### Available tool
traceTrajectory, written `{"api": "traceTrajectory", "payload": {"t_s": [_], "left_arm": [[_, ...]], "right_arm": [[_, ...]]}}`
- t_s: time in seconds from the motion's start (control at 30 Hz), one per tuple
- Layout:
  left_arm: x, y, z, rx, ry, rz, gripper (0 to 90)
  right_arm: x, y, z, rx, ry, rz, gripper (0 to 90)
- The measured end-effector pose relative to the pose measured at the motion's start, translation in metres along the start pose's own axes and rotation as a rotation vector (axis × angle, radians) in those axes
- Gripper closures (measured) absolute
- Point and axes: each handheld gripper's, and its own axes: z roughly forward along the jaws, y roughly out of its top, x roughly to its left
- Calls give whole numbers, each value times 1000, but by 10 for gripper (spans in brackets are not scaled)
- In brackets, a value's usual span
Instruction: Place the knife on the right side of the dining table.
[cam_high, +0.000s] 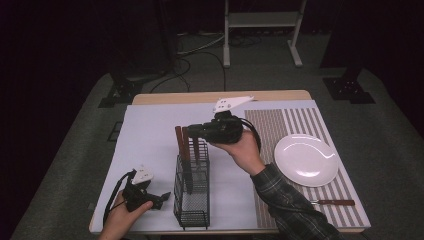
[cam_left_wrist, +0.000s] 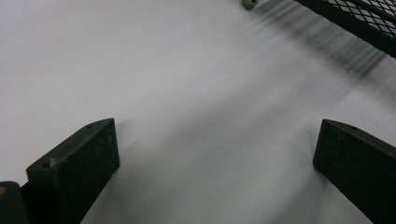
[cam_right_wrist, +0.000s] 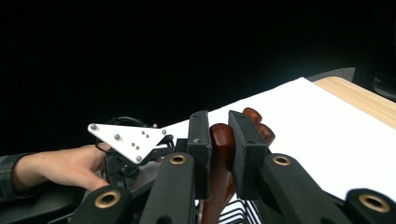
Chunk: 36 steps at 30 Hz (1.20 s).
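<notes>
We see a table from above, covered by a white mat (cam_high: 150, 135) on the left and a striped mat (cam_high: 280, 125) on the right. Near the front edge, about the middle, stands a black wire basket (cam_high: 192, 200). Three brown wooden handles rise from its far end.

The right gripper (cam_high: 197, 131) reaches in from the right, held in the right hand (cam_high: 242, 150). From its own camera, its jaws are pinched on the top of one handle (cam_right_wrist: 222, 140), which stands upright in the basket; two more handle tips (cam_right_wrist: 261, 126) show just behind it.

The left gripper (cam_high: 162, 197) lies low at the near left, just left of the basket, held in the left hand (cam_high: 122, 212). From its own camera, its jaws are spread wide over bare white mat, gripping nothing, with the basket's mesh (cam_left_wrist: 369, 18) at the top right.

On the striped mat sits a white plate (cam_high: 306, 160). A knife (cam_high: 332, 202) with a brown handle lies near the front right, just beyond the plate's near edge.
</notes>
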Motion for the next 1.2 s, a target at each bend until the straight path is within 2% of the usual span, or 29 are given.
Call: {"api": "traceTrajectory", "payload": {"t_s": [0.07, 0.47, 1.2], "left_arm": [[0, 0, 0, 0, 0, 0, 0], [0, 0, 0, -1, 0, -1, 0], [0, 0, 0, 2, -1, 2, 0]], "right_arm": [[0, 1, 0, -4, 9, 2, 793], [3, 10, -8, -34, -5, -14, 795], [17, 50, -33, -115, -20, -71, 795]]}}
